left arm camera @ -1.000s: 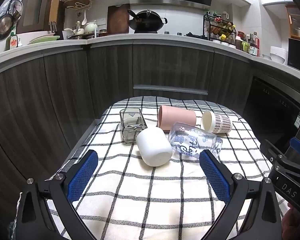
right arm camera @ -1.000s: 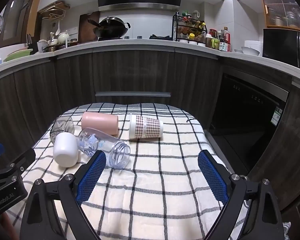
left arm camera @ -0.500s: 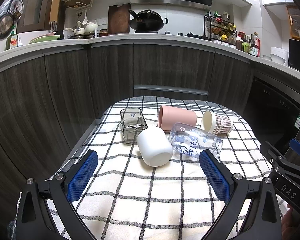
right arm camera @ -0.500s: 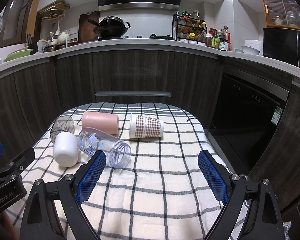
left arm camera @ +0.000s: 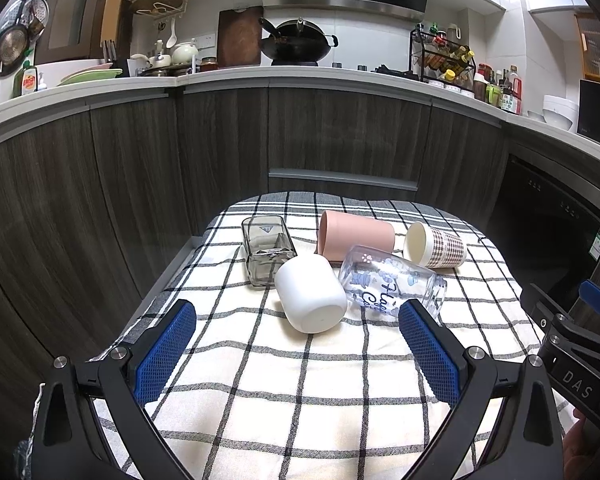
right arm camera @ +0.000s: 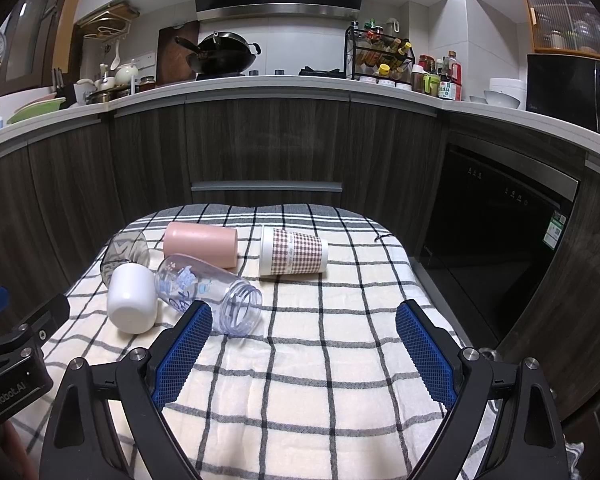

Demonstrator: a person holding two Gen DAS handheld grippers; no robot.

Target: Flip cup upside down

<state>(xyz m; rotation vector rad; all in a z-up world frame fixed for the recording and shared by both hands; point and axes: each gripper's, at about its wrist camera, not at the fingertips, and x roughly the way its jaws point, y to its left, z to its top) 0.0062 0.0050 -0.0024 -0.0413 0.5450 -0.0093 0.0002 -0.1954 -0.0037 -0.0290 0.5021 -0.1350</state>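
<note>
Several cups lie on their sides on a checked cloth (left arm camera: pixel 300 392): a white cup (left arm camera: pixel 311 300), a clear printed glass (left arm camera: pixel 392 284), a pink cup (left arm camera: pixel 356 240), a plaid paper cup (left arm camera: pixel 436 245) and a square grey glass (left arm camera: pixel 266 252). In the right wrist view they show as the white cup (right arm camera: pixel 132 303), clear glass (right arm camera: pixel 210 292), pink cup (right arm camera: pixel 201 243), paper cup (right arm camera: pixel 294 251) and grey glass (right arm camera: pixel 125 251). My left gripper (left arm camera: pixel 298 350) is open and empty, short of the white cup. My right gripper (right arm camera: pixel 304 350) is open and empty, right of the clear glass.
The cloth covers a small table (right arm camera: pixel 428 276) ringed by dark wooden cabinets (left arm camera: pixel 340 140). A black dishwasher front (right arm camera: pixel 496 236) stands to the right. The right gripper's body (left arm camera: pixel 572 364) shows at the left view's right edge; the left one (right arm camera: pixel 16 356) at the right view's left edge.
</note>
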